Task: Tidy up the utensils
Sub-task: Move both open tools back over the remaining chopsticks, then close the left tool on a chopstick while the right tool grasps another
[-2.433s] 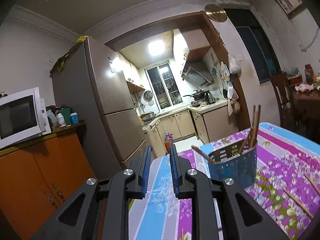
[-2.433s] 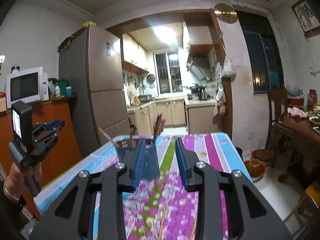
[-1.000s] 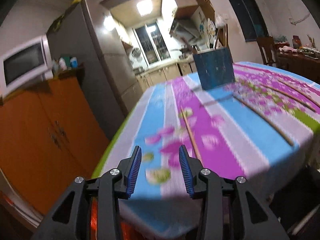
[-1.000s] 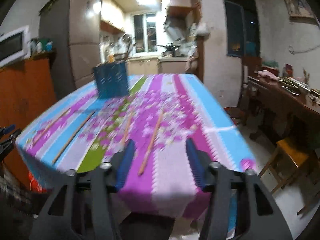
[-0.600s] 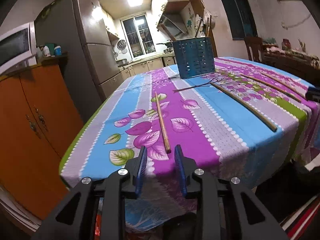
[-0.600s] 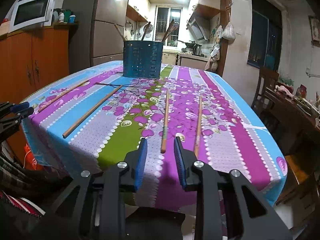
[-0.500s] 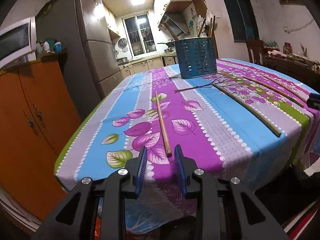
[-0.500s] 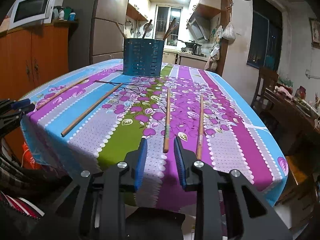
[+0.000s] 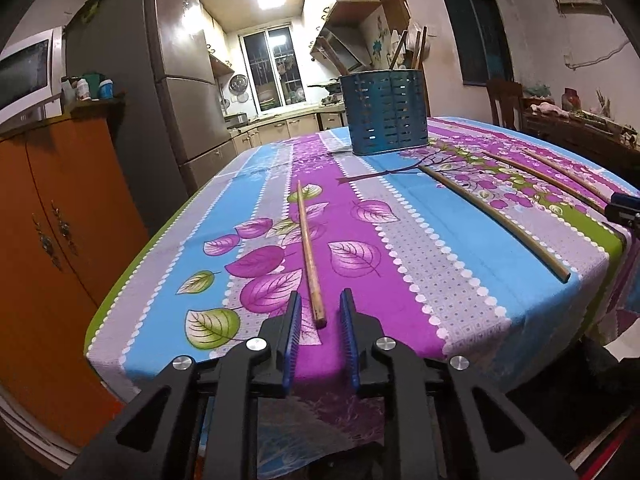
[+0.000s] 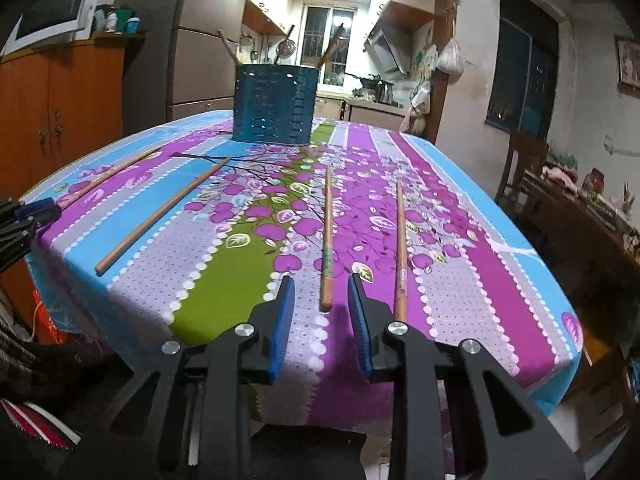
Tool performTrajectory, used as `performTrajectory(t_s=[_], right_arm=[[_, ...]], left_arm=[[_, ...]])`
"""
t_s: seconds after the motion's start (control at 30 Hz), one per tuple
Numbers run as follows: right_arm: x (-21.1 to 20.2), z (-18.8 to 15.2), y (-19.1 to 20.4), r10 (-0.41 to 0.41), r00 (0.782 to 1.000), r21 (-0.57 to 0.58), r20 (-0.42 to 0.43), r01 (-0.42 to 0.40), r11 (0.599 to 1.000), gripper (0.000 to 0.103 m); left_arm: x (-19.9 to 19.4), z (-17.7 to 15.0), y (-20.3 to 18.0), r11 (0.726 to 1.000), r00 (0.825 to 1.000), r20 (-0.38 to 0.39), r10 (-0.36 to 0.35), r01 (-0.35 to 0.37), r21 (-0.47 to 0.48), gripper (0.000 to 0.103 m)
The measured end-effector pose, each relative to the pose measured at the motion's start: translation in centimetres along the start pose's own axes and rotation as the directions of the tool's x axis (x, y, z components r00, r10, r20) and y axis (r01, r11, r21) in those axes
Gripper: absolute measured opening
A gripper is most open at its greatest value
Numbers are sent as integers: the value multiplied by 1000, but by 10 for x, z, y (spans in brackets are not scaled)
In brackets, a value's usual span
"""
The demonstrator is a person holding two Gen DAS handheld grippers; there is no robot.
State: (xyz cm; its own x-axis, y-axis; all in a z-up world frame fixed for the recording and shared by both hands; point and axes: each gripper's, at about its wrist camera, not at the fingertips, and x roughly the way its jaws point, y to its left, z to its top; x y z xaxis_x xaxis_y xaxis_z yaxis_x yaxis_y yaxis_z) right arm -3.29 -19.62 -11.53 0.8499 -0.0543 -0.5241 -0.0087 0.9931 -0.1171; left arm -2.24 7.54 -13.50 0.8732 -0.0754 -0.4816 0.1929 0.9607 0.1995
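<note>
Several wooden chopsticks lie on the flowered tablecloth (image 9: 460, 264). A blue slotted utensil holder (image 9: 387, 112) stands at the far end with chopsticks in it; it also shows in the right wrist view (image 10: 276, 110). My left gripper (image 9: 319, 305) is open, its jaws either side of the near end of one chopstick (image 9: 307, 240), apart from it. My right gripper (image 10: 320, 290) is open, its jaws either side of the near end of another chopstick (image 10: 327, 236). A further chopstick (image 10: 400, 240) lies just right of it. Two more chopsticks (image 10: 160, 216) lie to the left.
An orange cabinet (image 9: 52, 232) with a microwave (image 9: 24, 76) stands left of the table, a fridge (image 9: 168, 92) behind it. A dark wooden side table (image 10: 580, 216) and chair (image 10: 524, 160) stand at the right. The table's near edge is under both grippers.
Both grippers came down from high over the table to its near edge. In the last half second each moved forward, so a chopstick end now lies between its open jaws.
</note>
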Motion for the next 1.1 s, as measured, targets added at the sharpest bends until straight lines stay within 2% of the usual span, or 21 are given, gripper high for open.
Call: performTrajectory(t_s=[0.07, 0.17, 0.47, 0.63, 1.1], right_arm=[[4, -1, -4, 14, 1000, 24, -9, -13, 1000, 24], [6, -1, -6, 34, 999, 45, -9, -34, 998, 16], [5, -4, -10, 71, 997, 95, 5, -71, 993, 5], [3, -4, -10, 69, 998, 106, 7, -70, 992, 5], [-6, 0, -14, 63, 997, 122, 40, -67, 990, 5]], left_arm=[[1, 0, 0, 1000, 1000, -3, -11, 11, -11, 17], [2, 1, -2, 1000, 1000, -8, -9, 9, -11, 16], [3, 3, -1, 999, 999, -30, -14, 13, -34, 14], [4, 5, -2, 999, 999, -43, -14, 13, -30, 9], [5, 10, -4, 999, 997, -72, -3, 1, -33, 8]])
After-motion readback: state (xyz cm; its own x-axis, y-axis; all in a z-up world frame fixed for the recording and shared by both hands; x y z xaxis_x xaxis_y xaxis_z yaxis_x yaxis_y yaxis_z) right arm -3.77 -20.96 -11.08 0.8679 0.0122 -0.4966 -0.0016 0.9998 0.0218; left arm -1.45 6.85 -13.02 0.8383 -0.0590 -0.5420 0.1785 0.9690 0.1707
